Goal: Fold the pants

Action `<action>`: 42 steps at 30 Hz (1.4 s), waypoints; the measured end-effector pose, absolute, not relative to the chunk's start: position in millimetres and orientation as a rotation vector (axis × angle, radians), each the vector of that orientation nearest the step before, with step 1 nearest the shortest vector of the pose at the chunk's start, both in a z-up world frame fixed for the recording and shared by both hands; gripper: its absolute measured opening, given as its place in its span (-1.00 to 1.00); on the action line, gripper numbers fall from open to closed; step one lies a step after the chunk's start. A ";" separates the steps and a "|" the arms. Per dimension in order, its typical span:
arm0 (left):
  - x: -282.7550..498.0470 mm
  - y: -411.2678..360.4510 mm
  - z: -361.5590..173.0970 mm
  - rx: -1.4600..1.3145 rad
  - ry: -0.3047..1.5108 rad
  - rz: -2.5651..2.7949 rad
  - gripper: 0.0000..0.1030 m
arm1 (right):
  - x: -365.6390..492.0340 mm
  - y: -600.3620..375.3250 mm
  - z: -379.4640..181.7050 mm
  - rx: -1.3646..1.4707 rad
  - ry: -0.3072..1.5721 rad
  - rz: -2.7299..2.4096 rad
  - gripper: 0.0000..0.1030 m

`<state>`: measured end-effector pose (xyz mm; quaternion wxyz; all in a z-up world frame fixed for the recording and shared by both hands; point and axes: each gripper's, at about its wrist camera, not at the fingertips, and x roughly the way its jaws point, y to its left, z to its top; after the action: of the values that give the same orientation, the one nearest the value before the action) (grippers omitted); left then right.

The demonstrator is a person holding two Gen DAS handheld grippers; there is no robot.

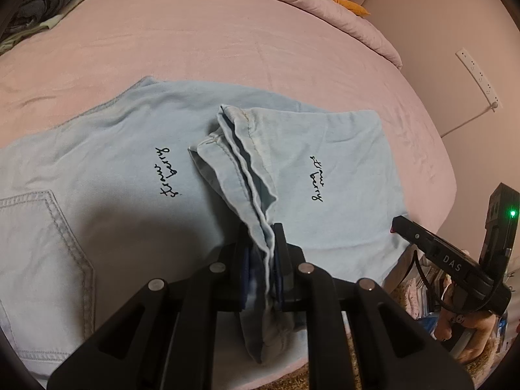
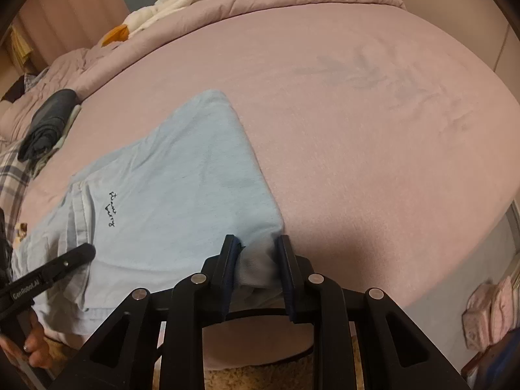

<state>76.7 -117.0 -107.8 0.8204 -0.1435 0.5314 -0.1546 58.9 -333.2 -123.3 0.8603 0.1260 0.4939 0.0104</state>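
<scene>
Light blue pants (image 1: 130, 162) lie folded on the pink bed sheet (image 1: 227, 48), back pocket (image 1: 42, 237) at the left and black script lettering (image 1: 167, 172) on each leg. My left gripper (image 1: 262, 230) is shut on the stacked leg hems, which rise off the cloth into its jaws. In the right wrist view the pants (image 2: 178, 178) stretch away to the left. My right gripper (image 2: 257, 243) is shut on their near folded corner, with bunched fabric between the pads. The other gripper (image 2: 48, 273) shows at the left, held by a hand (image 2: 35, 351).
A pink comforter (image 2: 292, 3) and a white plush toy with orange parts (image 2: 182, 0) lie at the bed's far end. Dark folded clothes (image 2: 48, 123) sit at the left. The bed's near edge drops to carpet (image 2: 260, 373). A power strip (image 1: 477, 78) hangs on the wall.
</scene>
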 end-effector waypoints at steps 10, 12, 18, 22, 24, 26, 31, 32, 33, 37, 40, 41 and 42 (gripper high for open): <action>92.0 -119.0 -83.3 -0.292 1.108 -0.325 -0.64 | 77.8 -327.9 -96.0 0.158 1.052 0.052 -0.50; 96.7 -117.4 -79.8 -0.298 1.097 -0.310 -0.51 | 85.2 -324.8 -85.4 0.139 1.026 0.070 -0.33; 112.7 -103.8 -70.7 -0.296 1.046 -0.233 0.10 | 116.8 -311.6 -64.2 0.079 0.962 0.124 0.32; 128.2 -94.4 -76.8 -0.371 1.058 -0.240 0.10 | 143.5 -303.5 -76.5 0.082 1.008 0.164 0.32; 135.9 -93.2 -83.6 -0.382 1.069 -0.227 0.06 | 155.3 -298.9 -83.5 0.103 1.036 0.192 0.32; 142.9 -95.0 -96.1 -0.357 1.103 -0.202 -0.15 | 165.8 -292.8 -90.4 0.105 1.061 0.198 0.32; 141.0 -88.2 -109.4 -0.395 1.105 -0.184 -0.42 | 176.9 -283.7 -104.2 0.080 1.074 0.146 0.14; 140.4 -86.4 -109.6 -0.395 1.104 -0.185 -0.43 | 176.4 -283.8 -104.6 0.071 1.062 0.122 -0.06; 140.0 -85.9 -109.9 -0.397 1.103 -0.185 -0.44 | 175.8 -284.8 -104.7 0.069 1.054 0.111 -0.22; 133.9 -85.7 -111.2 -0.388 1.091 -0.166 -0.47 | 178.4 -290.2 -106.4 0.081 1.052 0.089 -0.53; 131.7 -89.9 -111.4 -0.366 1.080 -0.157 -0.48 | 180.5 -294.3 -111.3 0.099 1.055 0.082 -0.55; 131.8 -89.9 -111.6 -0.364 1.078 -0.154 -0.47 | 181.9 -294.9 -112.5 0.098 1.053 0.078 -0.55; 132.5 -89.8 -112.0 -0.364 1.077 -0.153 -0.48 | 183.2 -293.9 -112.8 0.101 1.051 0.071 -0.55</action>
<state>132.5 -89.8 -112.0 0.8399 -0.1723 0.5095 -0.0722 183.2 -293.9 -112.8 0.8632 0.0480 0.5015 0.0339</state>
